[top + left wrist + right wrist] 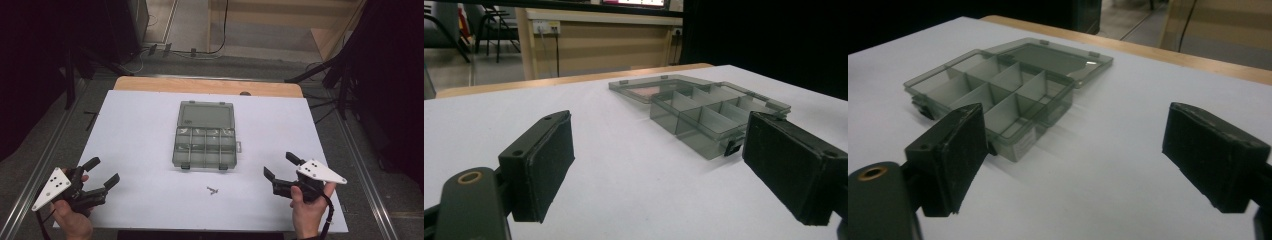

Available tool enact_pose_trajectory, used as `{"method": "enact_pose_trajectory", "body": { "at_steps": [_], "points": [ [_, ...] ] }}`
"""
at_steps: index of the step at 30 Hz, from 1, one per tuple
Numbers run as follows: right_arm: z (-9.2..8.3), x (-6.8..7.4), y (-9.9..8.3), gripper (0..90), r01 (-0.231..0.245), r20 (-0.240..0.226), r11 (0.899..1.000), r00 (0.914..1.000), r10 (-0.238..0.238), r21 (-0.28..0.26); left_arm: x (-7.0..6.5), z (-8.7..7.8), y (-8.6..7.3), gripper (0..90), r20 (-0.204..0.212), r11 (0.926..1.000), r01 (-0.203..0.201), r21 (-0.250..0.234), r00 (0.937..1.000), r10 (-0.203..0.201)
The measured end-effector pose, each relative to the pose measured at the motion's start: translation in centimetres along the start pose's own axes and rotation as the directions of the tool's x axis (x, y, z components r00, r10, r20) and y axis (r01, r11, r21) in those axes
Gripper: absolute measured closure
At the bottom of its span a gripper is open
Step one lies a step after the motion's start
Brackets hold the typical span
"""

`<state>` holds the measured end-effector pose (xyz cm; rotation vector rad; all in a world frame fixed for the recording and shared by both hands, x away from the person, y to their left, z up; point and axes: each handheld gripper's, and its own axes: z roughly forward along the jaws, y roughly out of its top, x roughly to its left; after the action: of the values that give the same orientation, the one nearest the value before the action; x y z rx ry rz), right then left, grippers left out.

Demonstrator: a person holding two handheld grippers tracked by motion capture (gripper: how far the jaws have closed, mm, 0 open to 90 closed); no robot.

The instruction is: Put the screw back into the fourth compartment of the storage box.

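A smoky clear plastic organiser box (205,135) lies open in the middle of the white table, its lid folded flat toward the far side; its several compartments look empty. The box (709,107) appears ahead of my left gripper, and the box (998,90) sits ahead-left of my right gripper. A small screw or two (213,190) lie on the table in front of the box. My left gripper (102,172) rests open at the near left corner. My right gripper (281,165) is open at the near right. Nothing sits between either pair of jaws.
The white table sheet (135,150) leaves a wooden strip (210,86) bare along the far edge. Dark stands and cables (330,70) flank the table on the floor. A wooden counter with wall sockets (574,35) stands beyond the table.
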<state>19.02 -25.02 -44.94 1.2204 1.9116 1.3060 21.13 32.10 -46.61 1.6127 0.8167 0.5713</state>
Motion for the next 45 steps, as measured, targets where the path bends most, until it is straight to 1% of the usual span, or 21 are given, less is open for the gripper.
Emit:
{"method": "enact_pose_trajectory", "body": {
  "at_steps": [2, 5, 7, 8, 9, 12, 15, 17, 19, 24, 29, 31, 33, 35, 37, 38, 40, 42, 43, 44, 45],
  "points": [
    [0.6, 0.5, 0.4, 14.4, 0.010, -0.039, 1.000, 0.9992, -0.009, 0.016, 0.0, 0.0, 0.0, 13.3, 0.001, 1.0000, 0.000, -0.002, 1.0000, 0.000],
    [1.5, 1.3, 1.0, 18.0, 0.034, -0.096, 0.999, 0.9949, -0.030, 0.037, 0.1, 0.0, 0.0, 13.3, -0.003, 1.0000, 0.001, -0.003, 1.0000, -0.001],
    [2.1, 2.0, 1.4, 21.9, 0.043, -0.115, 0.997, 0.9927, -0.037, 0.056, 0.1, -0.1, 0.0, 13.3, -0.004, 1.0000, 0.003, -0.002, 1.0000, -0.003],
    [2.1, 2.0, 1.4, 21.9, 0.043, -0.115, 0.997, 0.9927, -0.037, 0.056, 0.1, -0.1, 0.0, 13.3, -0.004, 1.0000, 0.003, -0.002, 1.0000, -0.003],
    [2.7, 2.5, 1.7, 24.6, 0.057, -0.135, 0.996, 0.9898, -0.047, 0.073, 0.1, -0.1, 0.0, 13.3, -0.003, 1.0000, 0.004, -0.001, 1.0000, -0.004],
    [3.5, 3.4, 2.1, 30.6, 0.067, -0.163, 0.992, 0.9854, -0.048, 0.110, 0.2, -0.1, 0.0, 13.3, 0.000, 1.0000, 0.003, -0.004, 1.0000, -0.003],
    [4.3, 4.2, 2.4, 36.5, 0.103, -0.186, 0.984, 0.9797, -0.075, 0.147, 0.2, -0.1, 0.0, 13.3, 0.002, 1.0000, 0.005, -0.005, 1.0000, -0.005],
    [4.7, 4.8, 2.6, 38.3, 0.129, -0.202, 0.976, 0.9750, -0.093, 0.175, 0.2, -0.2, 0.0, 13.3, 0.000, 1.0000, 0.008, -0.006, 1.0000, -0.008],
    [5.2, 5.2, 2.7, 42.4, 0.154, -0.229, 0.968, 0.9675, -0.107, 0.199, 0.3, -0.2, 0.0, 13.3, -0.002, 0.9999, 0.011, -0.006, 0.9999, -0.011],
    [6.5, 6.2, 2.8, 52.3, 0.208, -0.288, 0.944, 0.9487, -0.131, 0.257, 0.2, -0.1, 0.0, 13.3, 0.002, 0.9999, 0.009, -0.004, 1.0000, -0.009],
    [7.9, 7.0, 2.5, 58.2, 0.243, -0.347, 0.918, 0.9290, -0.128, 0.313, 0.3, -0.1, 0.0, 13.3, 0.002, 1.0000, 0.009, -0.004, 1.0000, -0.009],
    [8.5, 7.3, 2.4, 62.6, 0.252, -0.361, 0.906, 0.9245, -0.122, 0.341, 0.3, -0.1, 0.0, 13.3, 0.002, 0.9999, 0.010, -0.003, 0.9999, -0.010],
    [9.1, 7.6, 2.3, 65.5, 0.260, -0.394, 0.892, 0.9134, -0.103, 0.371, 0.3, -0.1, 0.0, 13.3, 0.002, 1.0000, 0.008, -0.001, 1.0000, -0.008],
    [9.8, 8.0, 2.2, 67.8, 0.284, -0.415, 0.875, 0.9035, -0.107, 0.392, 0.3, 0.0, 0.0, 13.3, 0.004, 1.0000, 0.007, 0.001, 1.0000, -0.007],
    [10.4, 8.5, 2.1, 68.5, 0.309, -0.421, 0.857, 0.8989, -0.122, 0.412, 0.2, 0.0, 0.0, 13.3, 0.004, 1.0000, 0.008, 0.003, 1.0000, -0.008],
    [10.7, 8.7, 2.1, 69.9, 0.318, -0.431, 0.850, 0.8940, -0.121, 0.420, 0.2, 0.0, 0.0, 13.3, 0.005, 1.0000, 0.007, 0.004, 1.0000, -0.007],
    [11.3, 9.0, 2.0, 70.8, 0.327, -0.449, 0.840, 0.8862, -0.114, 0.432, 0.2, 0.0, 0.0, 13.3, 0.005, 1.0000, 0.005, 0.005, 1.0000, -0.005],
    [11.8, 9.4, 1.9, 70.9, 0.340, -0.457, 0.828, 0.8819, -0.115, 0.447, 0.2, 0.0, 0.0, 13.3, 0.004, 1.0000, 0.004, 0.007, 1.0000, -0.004],
    [11.8, 9.4, 1.9, 70.9, 0.340, -0.457, 0.828, 0.8819, -0.115, 0.447, 0.2, 0.0, 0.0, 13.3, 0.004, 1.0000, 0.004, 0.007, 1.0000, -0.004],
    [12.3, 9.8, 1.8, 71.4, 0.356, -0.467, 0.813, 0.8763, -0.119, 0.461, 0.2, 0.0, 0.0, 13.3, 0.004, 1.0000, 0.004, 0.006, 1.0000, -0.004],
    [12.5, 9.9, 1.7, 72.1, 0.360, -0.470, 0.805, 0.8750, -0.116, 0.471, 0.2, 0.0, 0.0, 13.3, 0.004, 1.0000, 0.004, 0.006, 1.0000, -0.004]
  ]
}}
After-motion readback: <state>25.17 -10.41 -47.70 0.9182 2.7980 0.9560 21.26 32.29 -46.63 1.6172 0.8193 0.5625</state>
